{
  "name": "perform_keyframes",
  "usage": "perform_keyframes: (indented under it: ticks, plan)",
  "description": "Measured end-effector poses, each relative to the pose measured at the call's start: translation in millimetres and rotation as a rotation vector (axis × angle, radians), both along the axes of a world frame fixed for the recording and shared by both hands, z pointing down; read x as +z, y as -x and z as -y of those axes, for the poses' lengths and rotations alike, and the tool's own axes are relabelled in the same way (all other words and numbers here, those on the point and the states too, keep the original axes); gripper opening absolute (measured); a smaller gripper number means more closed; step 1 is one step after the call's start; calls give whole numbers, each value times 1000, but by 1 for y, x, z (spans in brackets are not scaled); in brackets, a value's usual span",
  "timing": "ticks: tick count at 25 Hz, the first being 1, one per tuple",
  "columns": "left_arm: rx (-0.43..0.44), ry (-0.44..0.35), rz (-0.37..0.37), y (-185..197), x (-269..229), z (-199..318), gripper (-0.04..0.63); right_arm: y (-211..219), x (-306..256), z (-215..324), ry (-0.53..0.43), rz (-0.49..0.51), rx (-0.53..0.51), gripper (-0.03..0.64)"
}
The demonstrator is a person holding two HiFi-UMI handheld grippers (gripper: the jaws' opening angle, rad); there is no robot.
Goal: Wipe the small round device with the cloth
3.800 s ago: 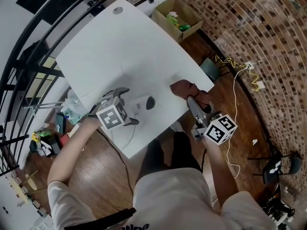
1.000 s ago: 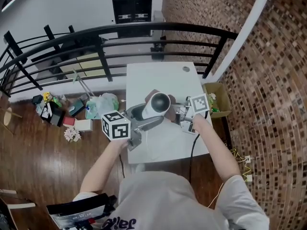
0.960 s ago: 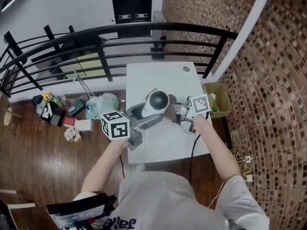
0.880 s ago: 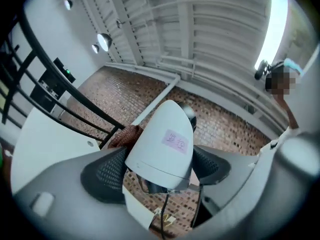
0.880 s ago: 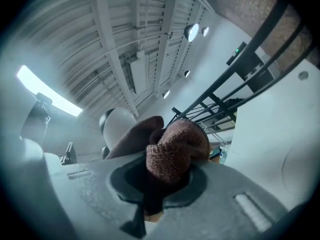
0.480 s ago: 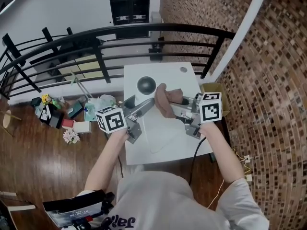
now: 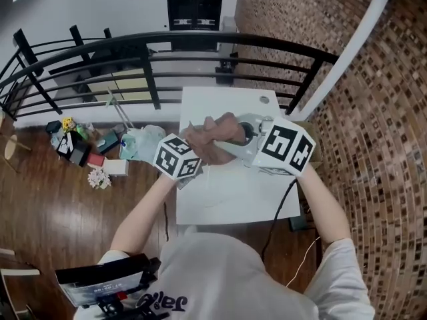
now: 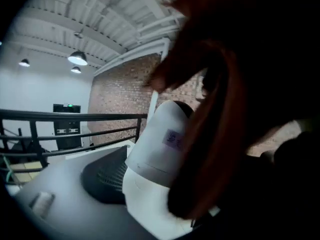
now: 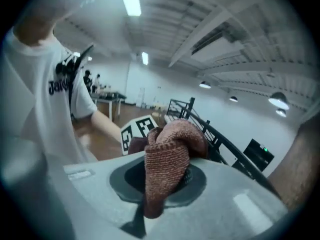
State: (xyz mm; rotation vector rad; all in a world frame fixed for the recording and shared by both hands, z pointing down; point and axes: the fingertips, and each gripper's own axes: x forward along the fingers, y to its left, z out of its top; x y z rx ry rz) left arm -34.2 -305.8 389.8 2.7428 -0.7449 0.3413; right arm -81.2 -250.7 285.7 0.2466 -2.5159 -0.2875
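Note:
The small round device (image 8: 159,149), white with a dark top, sits between the jaws of my left gripper (image 7: 200,151), which is shut on it and holds it up above the white table (image 7: 233,195). A reddish-brown knitted cloth (image 7: 213,139) is bunched in my right gripper (image 7: 235,137), shut on it, and hangs from the grey jaw in the right gripper view as the cloth (image 9: 167,164). The cloth lies against the device's right side and fills the right of the left gripper view. In the head view the cloth hides the device.
A black railing (image 7: 153,52) runs behind the table. Bags and small items (image 7: 87,152) lie on the wooden floor to the left. A brick wall (image 7: 373,132) stands to the right. A cable (image 7: 277,225) hangs off the table's front right.
Both grippers have come up towards the head camera and closer together. The cloth, half a second ago beside the device, now covers it in the head view.

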Motion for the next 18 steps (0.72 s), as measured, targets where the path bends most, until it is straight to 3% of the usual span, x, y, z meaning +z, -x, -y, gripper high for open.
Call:
perform_keyframes:
  ticks: [3, 5, 7, 11, 15, 18]
  plan:
    - [71, -14, 16, -15, -6, -11, 426, 13, 31, 14, -129, -311, -51, 25]
    - [101, 8, -20, -21, -11, -18, 426, 9, 45, 25, -133, -420, -54, 25]
    - [105, 10, -29, -21, -13, -21, 426, 3, 52, 38, -25, -418, -37, 25]
    - [107, -52, 81, -13, 0, -30, 425, 0, 64, 52, 301, -337, -18, 25]
    - [158, -50, 67, -15, 5, -48, 425, -7, 82, 64, 400, -343, 7, 25]
    - [172, -39, 14, -18, -1, -56, 425, -11, 88, 67, 555, -257, 14, 25]
